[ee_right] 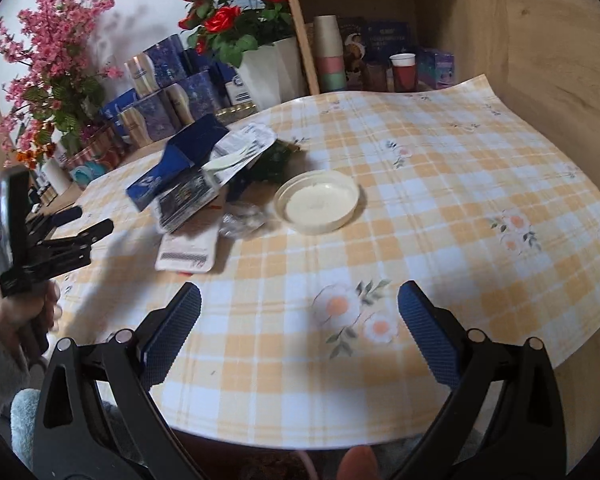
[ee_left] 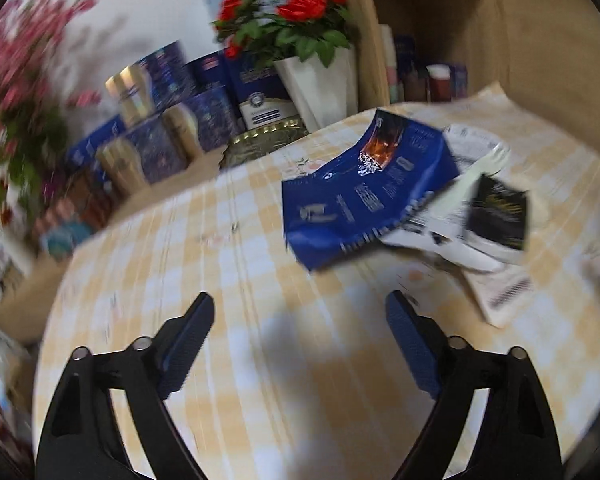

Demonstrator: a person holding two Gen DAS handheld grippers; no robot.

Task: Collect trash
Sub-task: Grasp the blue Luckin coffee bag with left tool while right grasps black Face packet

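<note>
On the checked tablecloth (ee_left: 228, 240) ahead of the left gripper (ee_left: 300, 308), whose fingers stand spread and empty, lies a pile of trash (ee_left: 412, 196). From the right wrist, the right gripper (ee_right: 300, 296) also gapes empty; a white lid (ee_right: 318, 202) sits just beside the pile.

Smooth checked sheet (ee_right: 440, 168) covers the table, faintly glossy. Glossy blue cardboard box (ee_left: 364, 196) lies creased among matt printed paper scraps (ee_left: 496, 292). The lid (ee_right: 317, 202) looks like smooth plastic; claw pads (ee_right: 172, 340) show rough blue texture; wood-grain cabinet (ee_right: 540, 40) far right.
</note>
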